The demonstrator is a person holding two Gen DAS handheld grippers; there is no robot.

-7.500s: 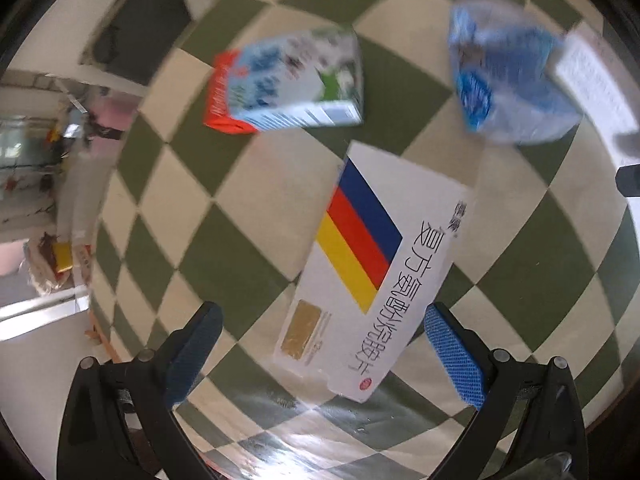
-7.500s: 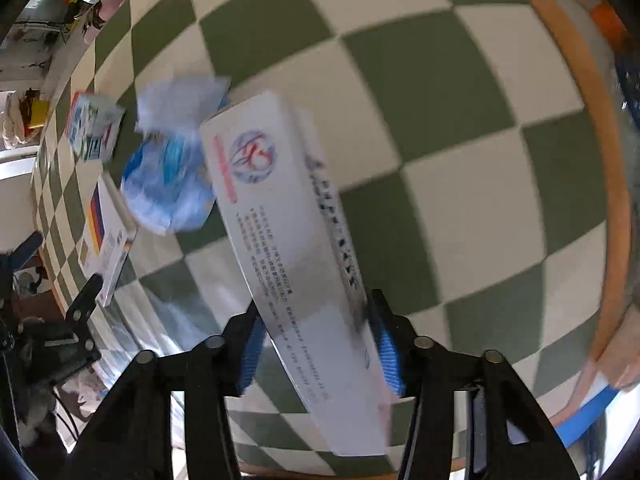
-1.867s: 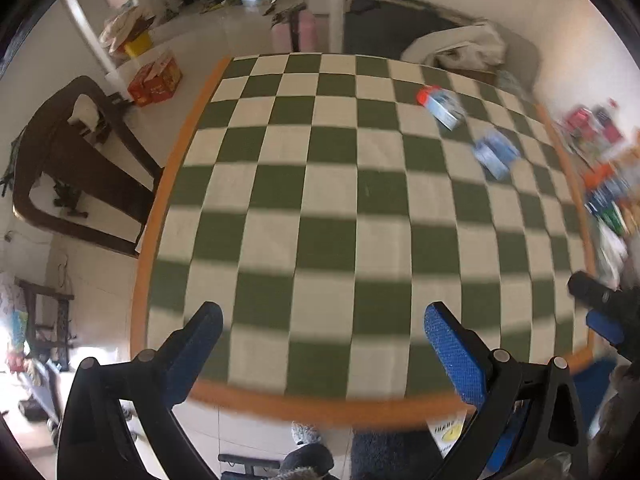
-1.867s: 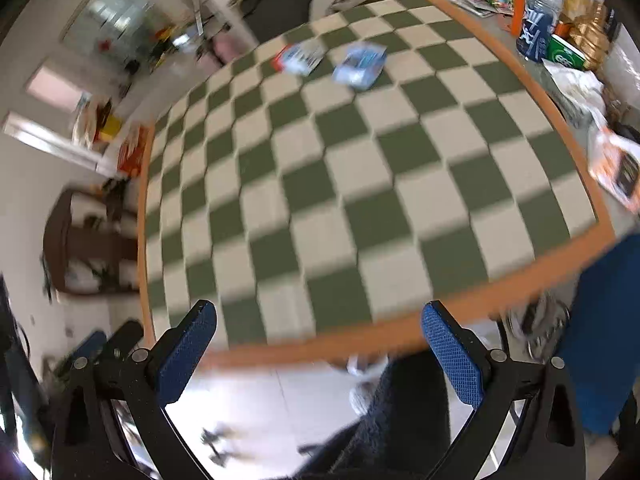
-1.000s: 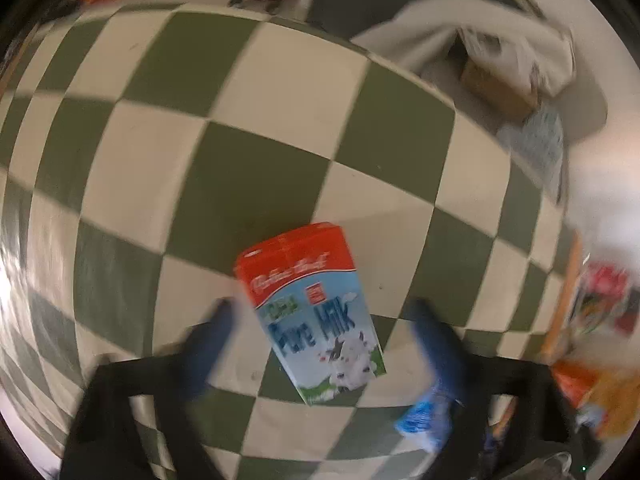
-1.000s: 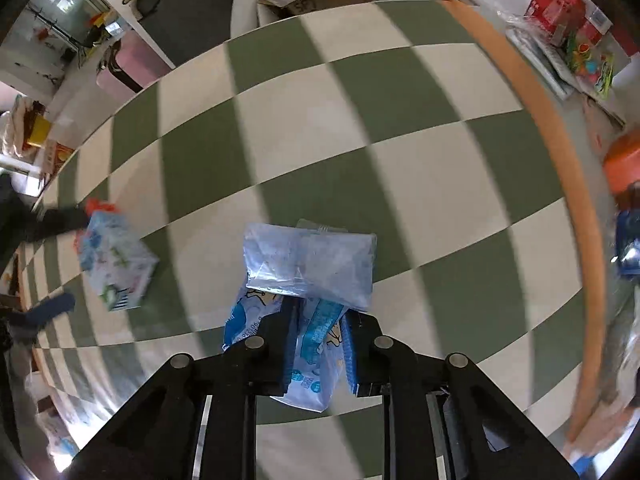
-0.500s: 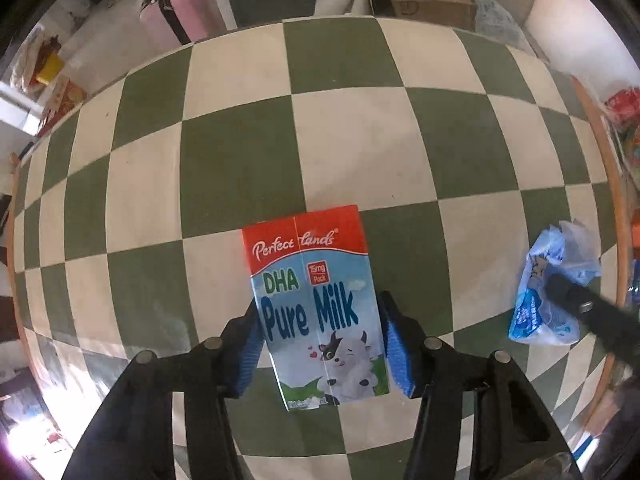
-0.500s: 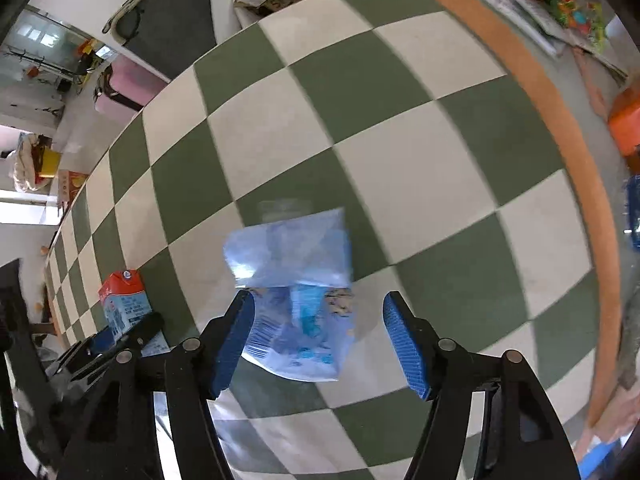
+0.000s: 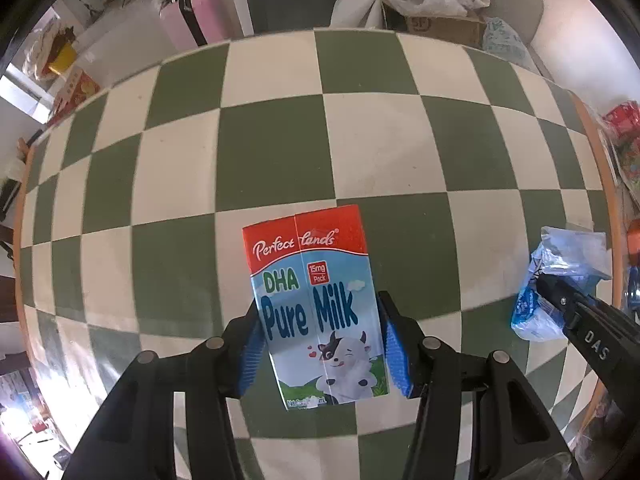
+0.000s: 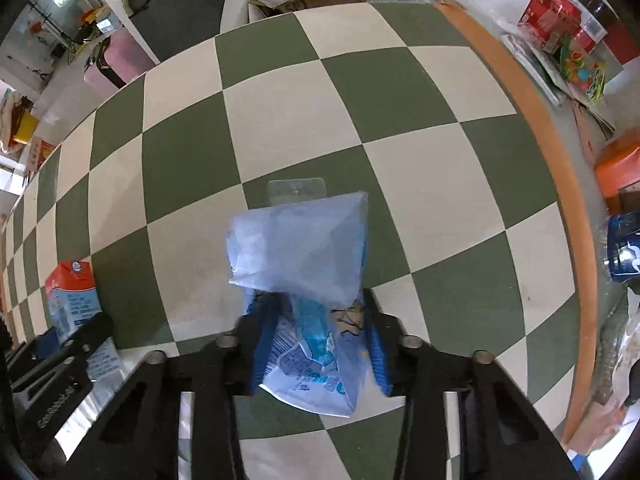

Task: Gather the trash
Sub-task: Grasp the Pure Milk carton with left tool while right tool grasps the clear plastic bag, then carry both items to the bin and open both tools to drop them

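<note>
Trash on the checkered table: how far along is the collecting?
Done: nothing visibly binned. In hand: the left hand-held gripper clamps the milk carton; the right hand-held gripper is closing on the blue plastic wrapper. Left: lifting both off the checkered table and discarding them; no bin shows.

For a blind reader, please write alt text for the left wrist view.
The left gripper clasps a milk carton above a green-and-cream checkered table. At right, the right gripper is closing on a blue plastic bag.
</note>
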